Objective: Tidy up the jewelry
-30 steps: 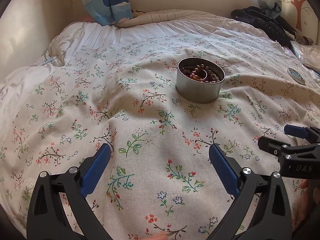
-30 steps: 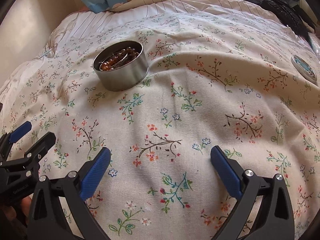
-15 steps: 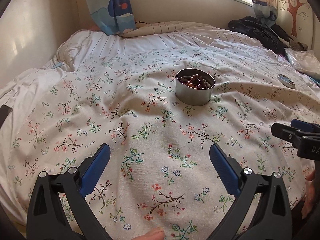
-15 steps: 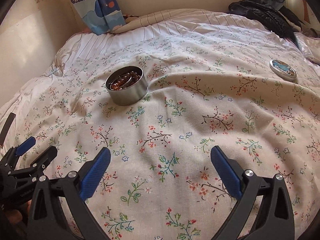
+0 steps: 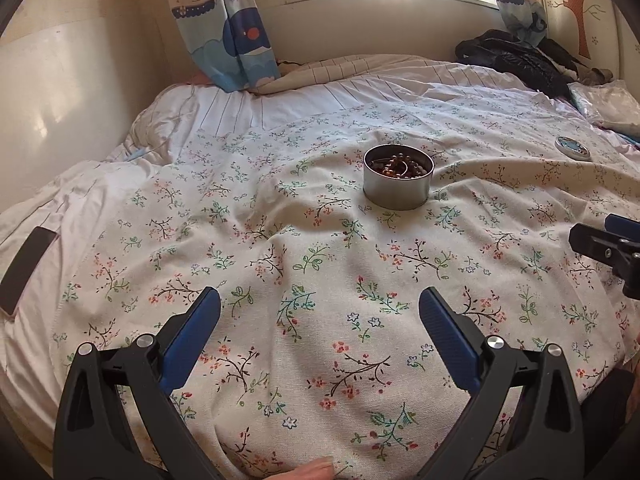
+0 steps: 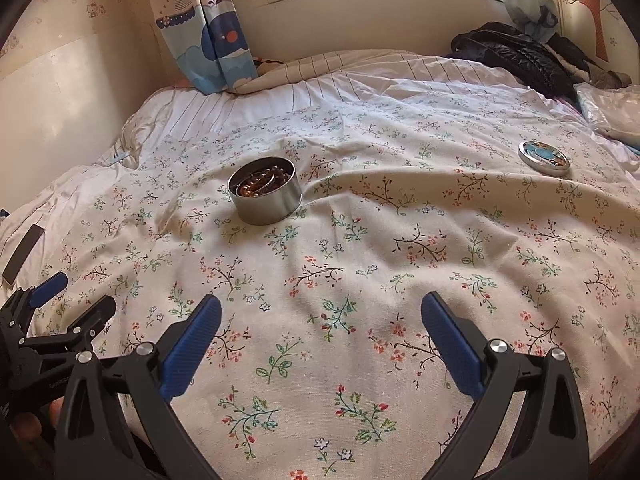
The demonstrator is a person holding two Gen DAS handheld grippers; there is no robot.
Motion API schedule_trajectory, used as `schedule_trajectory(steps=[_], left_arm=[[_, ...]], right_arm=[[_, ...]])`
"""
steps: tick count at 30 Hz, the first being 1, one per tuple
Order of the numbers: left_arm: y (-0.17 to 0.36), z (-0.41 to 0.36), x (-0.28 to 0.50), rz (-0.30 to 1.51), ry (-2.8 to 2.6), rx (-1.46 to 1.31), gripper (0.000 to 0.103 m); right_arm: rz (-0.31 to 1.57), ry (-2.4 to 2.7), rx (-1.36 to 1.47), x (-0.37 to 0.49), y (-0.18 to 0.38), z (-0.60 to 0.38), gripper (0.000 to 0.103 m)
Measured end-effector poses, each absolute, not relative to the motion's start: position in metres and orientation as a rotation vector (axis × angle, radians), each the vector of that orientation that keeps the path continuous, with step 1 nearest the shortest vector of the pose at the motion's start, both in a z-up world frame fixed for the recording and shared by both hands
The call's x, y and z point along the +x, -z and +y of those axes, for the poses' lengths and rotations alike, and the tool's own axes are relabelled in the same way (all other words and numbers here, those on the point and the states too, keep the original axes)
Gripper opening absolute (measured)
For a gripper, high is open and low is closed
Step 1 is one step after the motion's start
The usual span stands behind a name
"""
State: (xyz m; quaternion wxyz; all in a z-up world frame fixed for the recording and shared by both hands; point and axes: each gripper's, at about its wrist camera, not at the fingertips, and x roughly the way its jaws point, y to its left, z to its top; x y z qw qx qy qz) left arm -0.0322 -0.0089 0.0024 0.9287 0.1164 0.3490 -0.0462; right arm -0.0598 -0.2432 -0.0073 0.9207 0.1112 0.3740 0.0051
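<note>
A round silver tin stands open on the floral bedspread, with brown bead bracelets inside; it also shows in the right wrist view. Its lid lies flat far to the right, also visible in the left wrist view. My left gripper is open and empty, well short of the tin. My right gripper is open and empty, also well back from the tin and the lid. Each gripper shows at the edge of the other's view.
A dark phone lies at the bed's left edge. A black jacket and a plastic bag are piled at the far right. A wall runs along the left, with a window and curtains behind.
Both grippers have pulled back and risen away from the tin, so more of the bed and the window wall shows. Both stayed open and empty.
</note>
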Motion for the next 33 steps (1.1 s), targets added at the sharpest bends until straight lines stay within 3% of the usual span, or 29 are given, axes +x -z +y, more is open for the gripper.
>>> schedule_trajectory(steps=[33], left_arm=[[-0.0043,-0.0010,-0.0392,0.680,0.115,0.177,0.096]], right_arm=[[0.724,0.027,0.194,-0.0657,0.0028,-0.2418,0.096]])
